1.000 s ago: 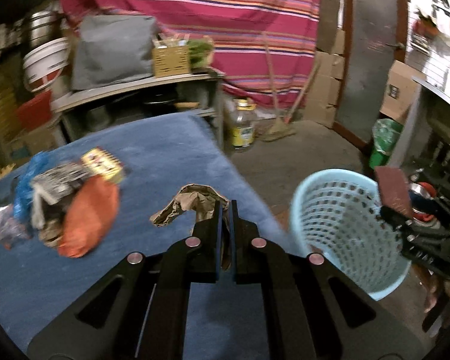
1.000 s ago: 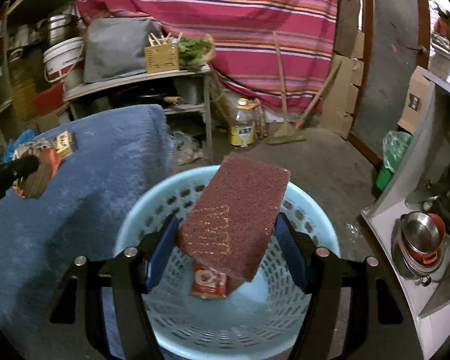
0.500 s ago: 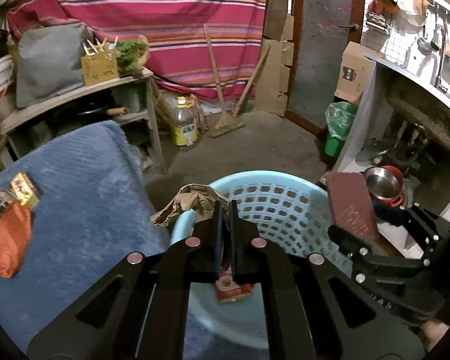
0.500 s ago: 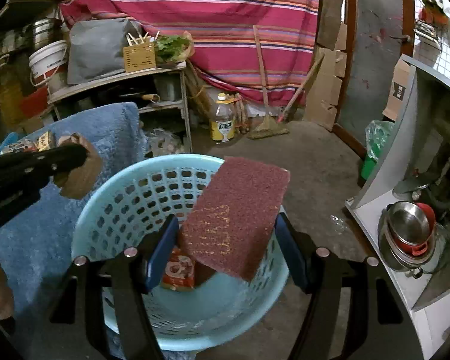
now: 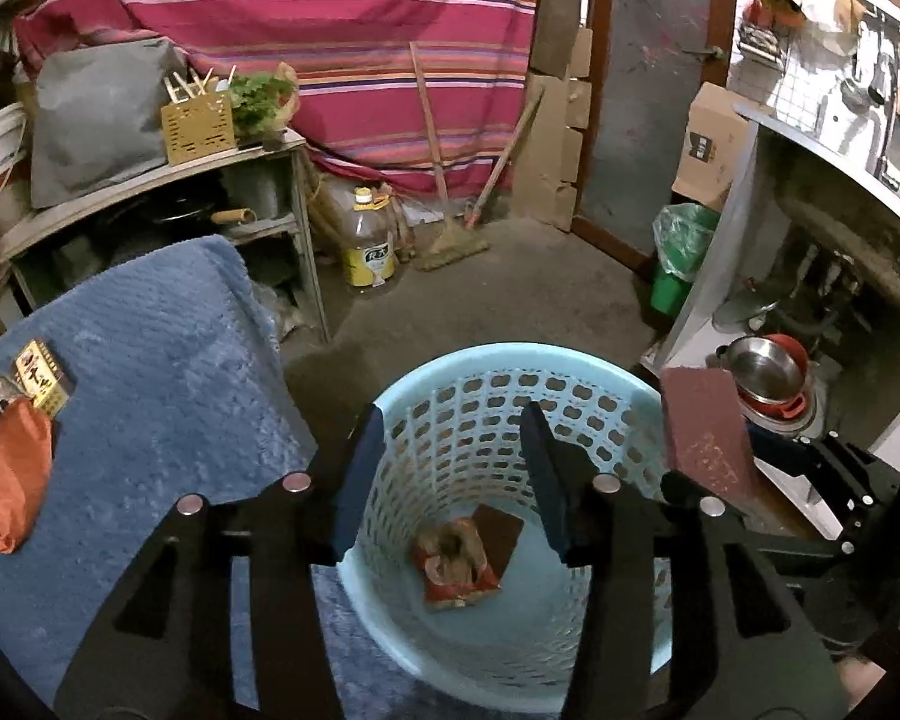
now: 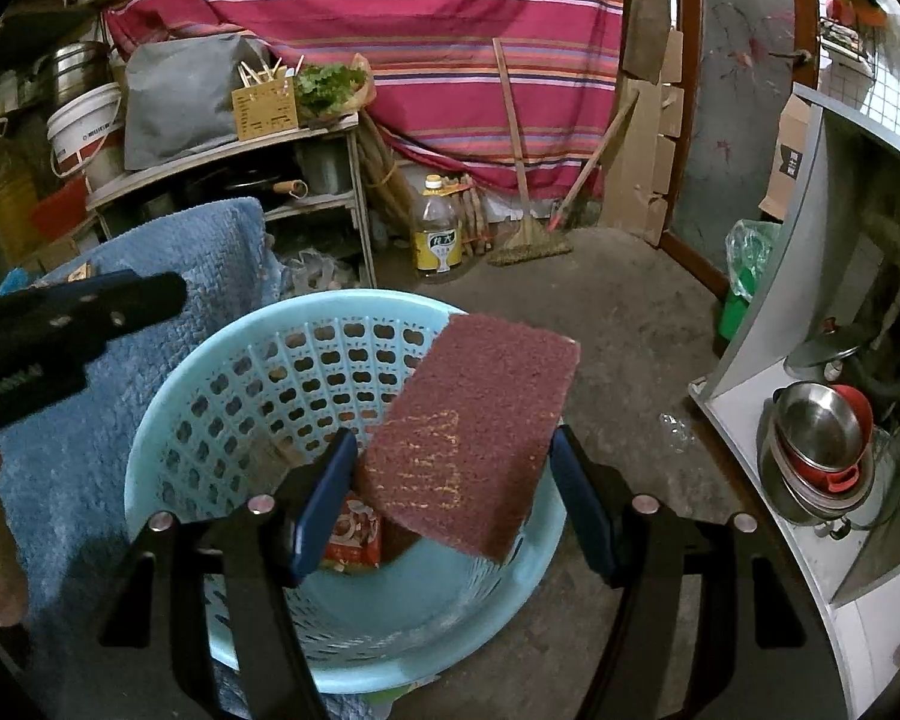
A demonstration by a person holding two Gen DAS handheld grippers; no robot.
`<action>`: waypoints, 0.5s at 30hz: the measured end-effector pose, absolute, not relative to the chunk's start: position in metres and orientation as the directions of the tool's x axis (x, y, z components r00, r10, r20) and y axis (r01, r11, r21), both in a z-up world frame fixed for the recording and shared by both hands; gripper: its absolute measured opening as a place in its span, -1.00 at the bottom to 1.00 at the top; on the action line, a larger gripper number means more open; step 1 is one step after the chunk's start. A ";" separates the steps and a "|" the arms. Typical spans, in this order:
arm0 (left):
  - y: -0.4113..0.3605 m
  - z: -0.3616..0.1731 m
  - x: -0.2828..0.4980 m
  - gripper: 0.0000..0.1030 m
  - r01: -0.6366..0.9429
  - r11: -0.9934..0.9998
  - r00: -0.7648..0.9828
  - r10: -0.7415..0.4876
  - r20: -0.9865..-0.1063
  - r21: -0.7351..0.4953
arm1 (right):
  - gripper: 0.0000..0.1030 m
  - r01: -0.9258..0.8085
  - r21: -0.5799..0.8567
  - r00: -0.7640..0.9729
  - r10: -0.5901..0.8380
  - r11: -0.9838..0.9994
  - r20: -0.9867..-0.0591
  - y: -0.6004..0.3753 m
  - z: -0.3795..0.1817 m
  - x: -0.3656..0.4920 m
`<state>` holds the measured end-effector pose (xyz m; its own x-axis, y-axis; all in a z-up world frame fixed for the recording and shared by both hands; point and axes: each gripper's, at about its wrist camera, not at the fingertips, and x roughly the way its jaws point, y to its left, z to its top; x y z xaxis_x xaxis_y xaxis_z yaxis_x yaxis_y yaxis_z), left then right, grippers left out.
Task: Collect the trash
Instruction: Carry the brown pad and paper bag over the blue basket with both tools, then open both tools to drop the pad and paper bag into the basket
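Note:
A light blue perforated basket (image 5: pixel 498 372) stands on the floor beside a blue-towelled table (image 5: pixel 150 360). My left gripper (image 5: pixel 450 468) is open and empty over the basket. Inside lie a red snack wrapper (image 5: pixel 456 558) and a brown paper piece (image 5: pixel 498 531). My right gripper (image 6: pixel 450 492) is shut on a maroon box (image 6: pixel 474 426), held tilted over the basket (image 6: pixel 222 360); the box also shows in the left wrist view (image 5: pixel 708 438). An orange bag (image 5: pixel 12 474) and a small yellow box (image 5: pixel 42 375) lie on the table's left.
A shelf (image 5: pixel 150 180) with a grey bag and a woven holder stands behind the table. An oil bottle (image 5: pixel 369 252) and brooms (image 5: pixel 450 240) are on the floor. A counter with metal pots (image 5: pixel 762 366) is at right, with a green bag (image 5: pixel 681 240).
My left gripper moved right from the table to above the basket and opened; the crumpled brown paper it held has dropped into the basket. The right gripper still holds the maroon box over the basket.

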<state>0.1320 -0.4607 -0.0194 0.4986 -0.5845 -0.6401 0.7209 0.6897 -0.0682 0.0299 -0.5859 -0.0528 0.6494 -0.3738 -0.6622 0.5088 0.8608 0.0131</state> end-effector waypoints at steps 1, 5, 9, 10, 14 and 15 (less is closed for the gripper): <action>-0.456 -0.019 0.134 -0.05 0.715 0.696 0.503 -0.581 -0.640 -0.070 | 0.28 0.510 0.014 0.649 -0.374 0.860 -0.662 -0.585 -0.053 0.030; -0.431 -0.013 0.138 0.34 0.676 0.734 0.554 -0.559 -0.617 -0.058 | 0.28 0.510 0.018 0.649 -0.371 0.860 -0.664 -0.585 -0.054 0.031; -0.401 -0.011 0.146 0.48 0.633 0.773 0.601 -0.517 -0.609 -0.031 | 0.28 0.506 0.018 0.651 -0.368 0.863 -0.663 -0.578 -0.057 0.036; -0.395 -0.010 0.147 0.52 0.625 0.780 0.610 -0.510 -0.607 -0.027 | 0.28 0.503 0.019 0.653 -0.365 0.864 -0.663 -0.576 -0.057 0.039; -0.360 -0.006 0.155 0.66 0.570 0.822 0.659 -0.463 -0.594 -0.008 | 0.28 0.493 0.012 0.660 -0.365 0.870 -0.656 -0.563 -0.056 0.048; -0.355 -0.005 0.157 0.70 0.562 0.827 0.665 -0.456 -0.592 -0.006 | 0.28 0.491 0.007 0.662 -0.368 0.871 -0.653 -0.560 -0.055 0.052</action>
<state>0.1569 -0.3545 -0.0053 0.6647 -0.4558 -0.5920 0.5617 0.8273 -0.0062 0.0516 -0.5599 -0.0546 0.6618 -0.3680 -0.6532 0.4911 0.8711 0.0067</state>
